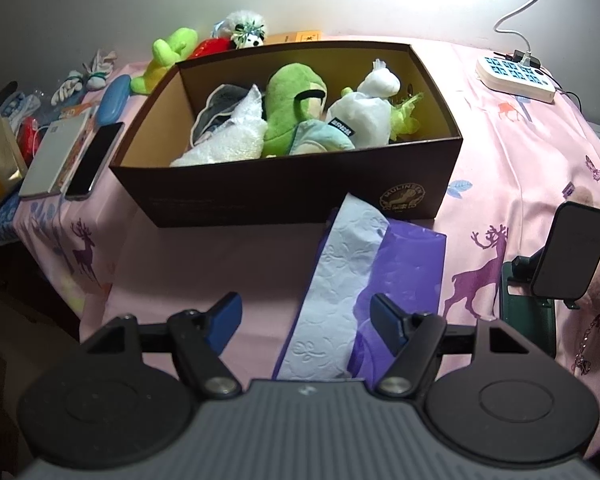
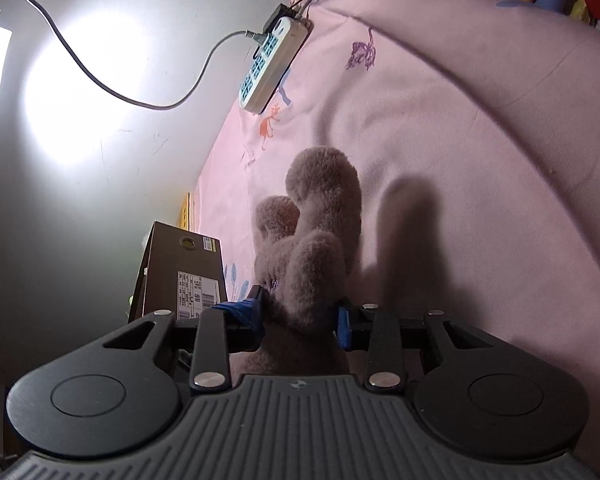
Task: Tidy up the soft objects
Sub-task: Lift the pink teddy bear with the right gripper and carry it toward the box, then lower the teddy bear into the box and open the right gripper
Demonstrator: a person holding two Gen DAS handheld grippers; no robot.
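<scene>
A: Right gripper (image 2: 302, 316)? 
B: Pinching brown plush toy (image 2: 320, 232), its limbs sticking out ahead over pink sheet (image 2: 480, 120).
A: Left gripper (image 1: 305, 316)? 
B: Spread, empty; brown box (image 1: 292, 188) of plush ahead.

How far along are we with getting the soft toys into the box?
Done: the brown box already holds several soft things, including a green plush. In hand: the right gripper is shut on a grey-brown plush over the pink sheet. Left: a lime plush sits behind the box, and the open left gripper hovers over a tissue pack.
</scene>
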